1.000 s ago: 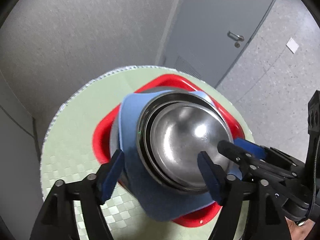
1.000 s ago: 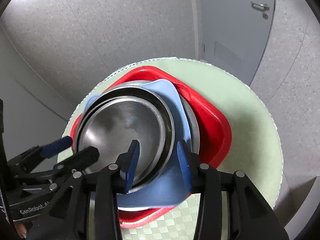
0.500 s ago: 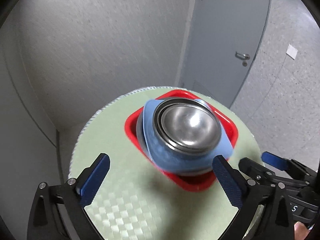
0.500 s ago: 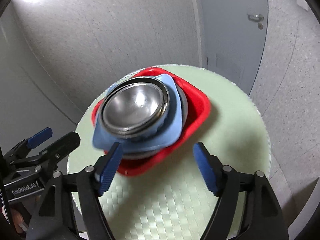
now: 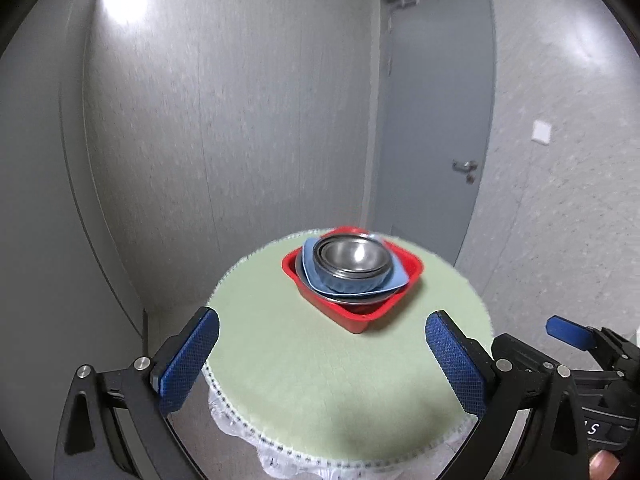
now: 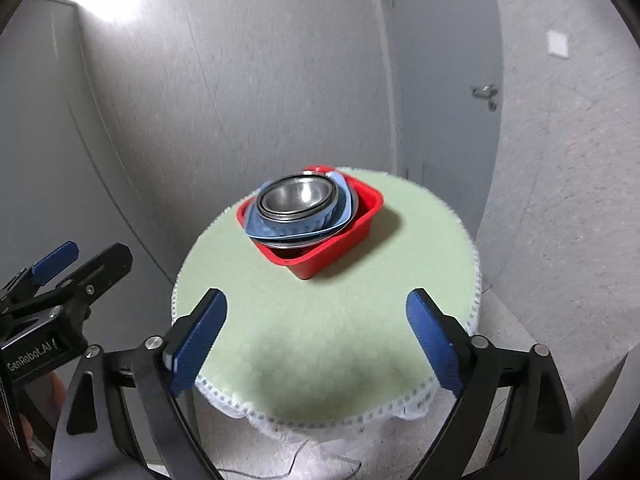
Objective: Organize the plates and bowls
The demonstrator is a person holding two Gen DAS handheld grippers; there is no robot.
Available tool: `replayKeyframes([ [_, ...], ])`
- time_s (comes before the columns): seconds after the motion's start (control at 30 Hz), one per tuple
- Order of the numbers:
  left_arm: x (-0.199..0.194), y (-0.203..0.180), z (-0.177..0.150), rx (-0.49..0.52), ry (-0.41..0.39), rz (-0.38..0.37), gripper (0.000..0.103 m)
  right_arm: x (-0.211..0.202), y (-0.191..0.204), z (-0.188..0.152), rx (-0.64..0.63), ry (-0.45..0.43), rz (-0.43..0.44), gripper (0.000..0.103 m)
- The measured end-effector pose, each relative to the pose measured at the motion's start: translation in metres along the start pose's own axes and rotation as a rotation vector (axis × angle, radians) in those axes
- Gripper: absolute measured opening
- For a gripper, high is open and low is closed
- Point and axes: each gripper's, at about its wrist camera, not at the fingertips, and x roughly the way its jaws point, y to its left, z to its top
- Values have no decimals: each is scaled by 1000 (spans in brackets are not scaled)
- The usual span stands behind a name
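A stack stands on the round green table (image 5: 312,360): a red square basin (image 5: 360,314) holds a steel plate, a blue dish (image 5: 360,286) and nested steel bowls (image 5: 352,258) on top. The same stack shows in the right wrist view, with the basin (image 6: 340,244), the blue dish (image 6: 296,228) and the bowls (image 6: 296,196). My left gripper (image 5: 320,352) is open and empty, well back from the stack over the table's near part. My right gripper (image 6: 316,332) is open and empty, also back from the stack. Each gripper appears at the edge of the other's view.
The small table (image 6: 320,320) has a white fringe and stands in a corner of grey walls. A grey door (image 5: 436,140) with a handle is behind on the right. The floor lies below the table's near edge.
Both grippers have let go of the bowl stack, opened wide and pulled back and up from it. The stack stays in the red basin.
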Motion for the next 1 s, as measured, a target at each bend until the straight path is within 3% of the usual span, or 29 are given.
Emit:
replayKeyframes([
  [0.23,-141,16,-57,34,-117,-62,102,-115,39,-55,-3,-124,-76,101],
  [0.37,-217,38,-101,58,-149,-111,102,-187,79,-106,-10,-193,-131,102],
  [0.5,-297,65,-147,91,-179,-135,102,-247,116,-153,5,-224,-188,102],
  [0.67,-383,91,-179,127,-221,-161,102,-322,154,-199,22,-254,-227,103],
  [1.0,-533,128,-248,139,-273,-197,102,-437,202,-255,-8,-350,-317,103],
])
